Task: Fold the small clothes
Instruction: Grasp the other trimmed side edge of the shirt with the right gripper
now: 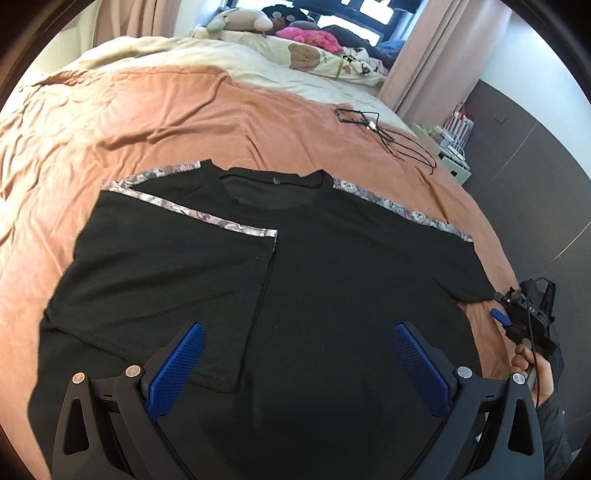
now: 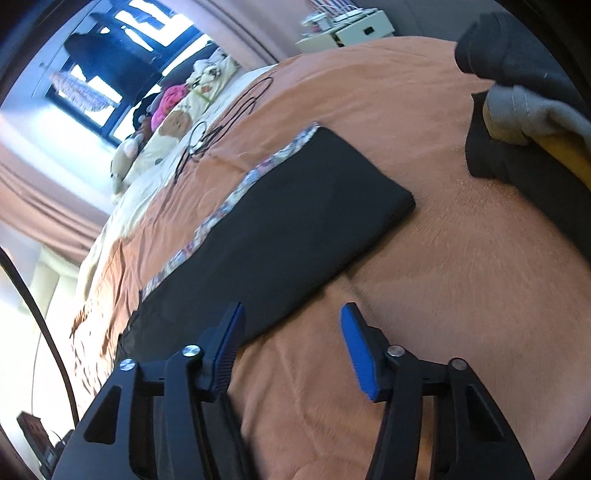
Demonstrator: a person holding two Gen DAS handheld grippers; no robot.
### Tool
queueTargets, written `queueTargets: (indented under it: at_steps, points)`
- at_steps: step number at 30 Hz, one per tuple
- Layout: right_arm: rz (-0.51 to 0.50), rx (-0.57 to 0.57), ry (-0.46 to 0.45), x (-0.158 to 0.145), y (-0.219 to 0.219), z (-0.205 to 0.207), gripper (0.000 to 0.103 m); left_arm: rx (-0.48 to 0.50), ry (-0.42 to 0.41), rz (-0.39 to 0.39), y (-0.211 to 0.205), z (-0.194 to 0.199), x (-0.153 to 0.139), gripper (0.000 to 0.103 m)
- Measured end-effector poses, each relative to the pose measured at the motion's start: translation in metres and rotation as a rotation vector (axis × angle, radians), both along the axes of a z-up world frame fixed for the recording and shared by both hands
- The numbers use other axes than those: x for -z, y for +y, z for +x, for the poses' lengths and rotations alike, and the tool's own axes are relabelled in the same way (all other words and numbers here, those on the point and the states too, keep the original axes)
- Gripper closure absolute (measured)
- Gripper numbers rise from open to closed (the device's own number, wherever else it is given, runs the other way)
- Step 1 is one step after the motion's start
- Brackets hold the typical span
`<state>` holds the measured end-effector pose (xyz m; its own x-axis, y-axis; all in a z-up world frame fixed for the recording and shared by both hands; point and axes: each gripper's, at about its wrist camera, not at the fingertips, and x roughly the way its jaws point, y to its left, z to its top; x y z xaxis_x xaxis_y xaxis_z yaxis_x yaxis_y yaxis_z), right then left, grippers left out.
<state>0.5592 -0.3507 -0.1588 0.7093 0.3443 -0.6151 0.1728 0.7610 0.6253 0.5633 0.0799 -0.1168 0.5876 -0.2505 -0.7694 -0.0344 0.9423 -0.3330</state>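
Observation:
A black T-shirt [image 1: 332, 266] with patterned grey shoulder stripes lies flat on the orange bedsheet [image 1: 147, 122]. Its left sleeve is folded inward over the chest. My left gripper [image 1: 299, 332] is open wide and empty, hovering over the shirt's lower middle. My right gripper [image 2: 291, 317] is open and empty, just beside the shirt's right sleeve [image 2: 295, 221], its left finger over the sleeve's edge. In the left wrist view the right gripper [image 1: 517, 314] shows at the sleeve's tip, held by a hand.
A black cable [image 1: 399, 136] lies on the bed beyond the shirt. Pillows, plush toys and pink cloth [image 1: 314, 37] pile at the bed's head. A heap of dark and grey clothes [image 2: 535, 110] lies to the right. A white nightstand [image 2: 354, 29] stands beside the bed.

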Motion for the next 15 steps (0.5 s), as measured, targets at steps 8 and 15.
queueTargets:
  at_steps: [8, 15]
  points:
    - [0.01, 0.053, 0.013, 0.017, -0.007, 0.025, 0.063, -0.017, 0.006, -0.065, 0.001, 0.009, 0.017, 0.004]
    - [0.023, 0.104, -0.01, 0.022, -0.013, 0.042, 0.078, -0.035, 0.002, -0.075, 0.01, 0.009, 0.025, 0.006]
